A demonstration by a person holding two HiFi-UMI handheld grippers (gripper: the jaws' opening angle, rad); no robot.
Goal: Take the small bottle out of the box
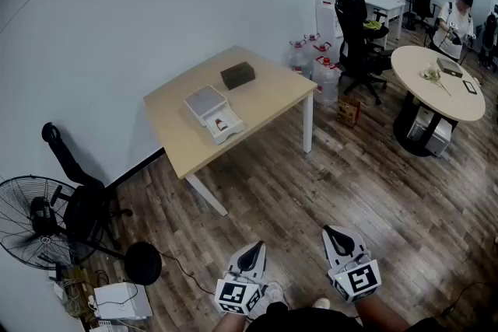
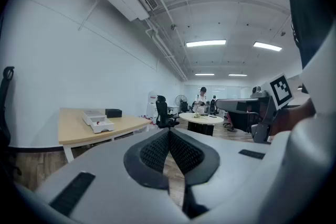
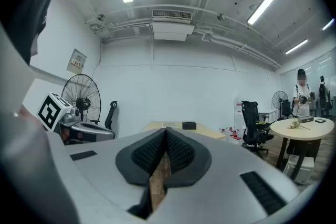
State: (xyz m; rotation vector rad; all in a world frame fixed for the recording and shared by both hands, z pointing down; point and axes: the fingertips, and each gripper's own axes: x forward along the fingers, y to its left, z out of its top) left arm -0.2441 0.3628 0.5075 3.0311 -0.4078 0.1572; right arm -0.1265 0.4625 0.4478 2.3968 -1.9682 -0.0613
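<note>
A white box (image 1: pixel 214 113) lies open on the light wooden table (image 1: pixel 264 101) across the room, its lid folded back. Inside it rests a small bottle (image 1: pixel 220 123) with a red mark. Both grippers are held low near my body, far from the table and above the wooden floor. My left gripper (image 1: pixel 255 246) is shut with nothing in it. My right gripper (image 1: pixel 334 230) is likewise shut and empty. The left gripper view shows the box (image 2: pixel 97 120) on the table beyond the closed jaws (image 2: pixel 168 131). In the right gripper view the closed jaws (image 3: pixel 166 129) point toward the table (image 3: pixel 205 132).
A black box (image 1: pixel 238 75) sits behind the white one. Left of the table are a black chair (image 1: pixel 74 190) and a floor fan (image 1: pixel 27 221). At the right are water bottles (image 1: pixel 315 62), an office chair (image 1: pixel 358 43), a round table (image 1: pixel 440 85) and a person (image 1: pixel 459 23).
</note>
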